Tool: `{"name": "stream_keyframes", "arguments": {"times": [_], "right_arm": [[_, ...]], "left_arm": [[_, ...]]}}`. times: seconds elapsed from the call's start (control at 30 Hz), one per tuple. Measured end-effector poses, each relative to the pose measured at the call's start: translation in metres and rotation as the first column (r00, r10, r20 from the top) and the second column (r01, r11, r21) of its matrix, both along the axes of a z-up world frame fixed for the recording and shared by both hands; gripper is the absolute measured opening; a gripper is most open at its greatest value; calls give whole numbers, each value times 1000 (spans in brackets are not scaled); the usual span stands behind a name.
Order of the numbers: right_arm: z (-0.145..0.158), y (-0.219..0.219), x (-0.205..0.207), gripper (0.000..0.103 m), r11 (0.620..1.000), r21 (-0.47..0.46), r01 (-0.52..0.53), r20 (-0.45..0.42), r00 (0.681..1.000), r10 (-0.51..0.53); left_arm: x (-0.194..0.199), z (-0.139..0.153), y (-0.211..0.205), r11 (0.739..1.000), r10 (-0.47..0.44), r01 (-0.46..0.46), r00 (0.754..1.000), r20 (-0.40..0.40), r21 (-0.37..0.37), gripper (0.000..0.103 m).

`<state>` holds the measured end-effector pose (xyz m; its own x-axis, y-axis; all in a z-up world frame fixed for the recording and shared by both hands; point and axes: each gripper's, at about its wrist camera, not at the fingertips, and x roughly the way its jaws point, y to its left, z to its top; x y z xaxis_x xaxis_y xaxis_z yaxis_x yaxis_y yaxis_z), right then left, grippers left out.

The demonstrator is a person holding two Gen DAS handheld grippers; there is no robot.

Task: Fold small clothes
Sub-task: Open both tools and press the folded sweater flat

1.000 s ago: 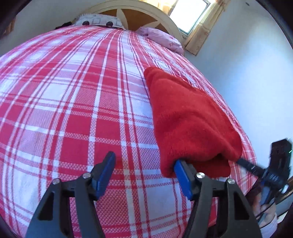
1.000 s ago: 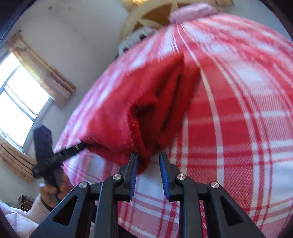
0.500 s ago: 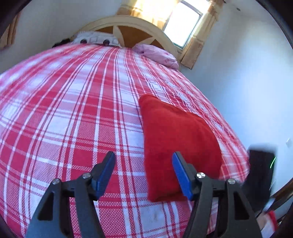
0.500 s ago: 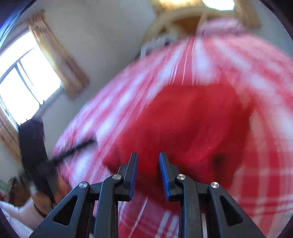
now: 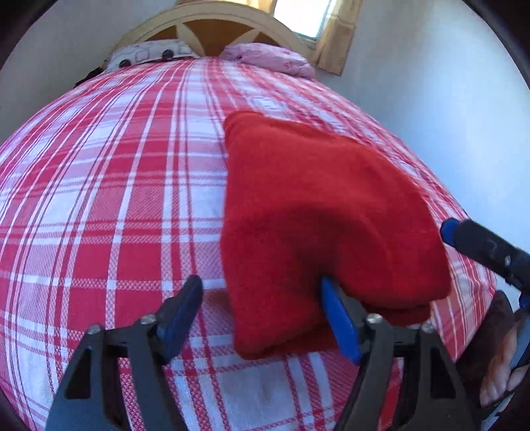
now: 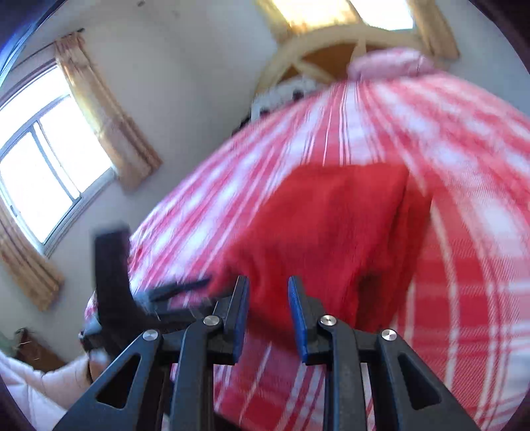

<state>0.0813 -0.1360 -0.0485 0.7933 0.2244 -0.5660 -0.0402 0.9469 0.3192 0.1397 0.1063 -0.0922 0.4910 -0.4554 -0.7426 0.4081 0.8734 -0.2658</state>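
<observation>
Here, in the left wrist view, the folded red garment (image 5: pixel 318 225) is lying on the red-and-white plaid bed (image 5: pixel 109 205), toward the bed's right side and near its foot, well apart from the pink pillow (image 5: pixel 271 58) and the headboard (image 5: pixel 212 25) at the far end. The left gripper (image 5: pixel 265 315) is standing wide open with nothing clamped: its right finger (image 5: pixel 338 321) is lying under the garment's near edge, so the cloth is draping over it, while the other finger is hovering over bare bedspread just beside the garment. The right gripper (image 5: pixel 483 248) is showing at the garment's right edge, its blue tip just beside the cloth.

In the right wrist view, which is blurred, the garment (image 6: pixel 324 232) is sitting directly ahead of the right gripper (image 6: pixel 268 315). Its fingers (image 6: pixel 299 315) are standing slightly apart, and nothing is caught between them. The left gripper (image 6: pixel 132 291) is appearing as a dark shape at the garment's left.
</observation>
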Motion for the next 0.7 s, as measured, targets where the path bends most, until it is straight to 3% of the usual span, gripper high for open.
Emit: {"name": "stream_keyframes", "arguments": {"times": [0.13,0.23,0.4,0.5,0.57,0.67,0.7], "right_arm": [[-36,9,20,34,967,-252,37,-163,983,-80],[-38,-5,12,29,978,-204,37,-138,988,-66],[-37,-7,11,29,986,-167,-15,-178,984,-15],[-44,-4,8,33,982,-180,-58,-208,978,20],[-39,-3,1,38,984,-166,-60,-210,977,24],[-19,-11,-6,40,995,-96,-18,-129,992,5],[-10,-18,-8,47,998,-53,13,-79,997,-18]], "left_arm": [[-1,2,7,996,-1,-6,998,70,87,86],[-7,1,7,984,-60,35,989,136,175,86],[-13,4,18,976,-114,89,986,118,196,87],[-9,7,30,983,-128,118,990,62,138,89],[-4,14,39,991,-124,122,992,17,54,88],[12,29,47,996,-68,68,998,-6,-49,92],[20,36,48,996,-41,40,999,-7,-75,96]]}}
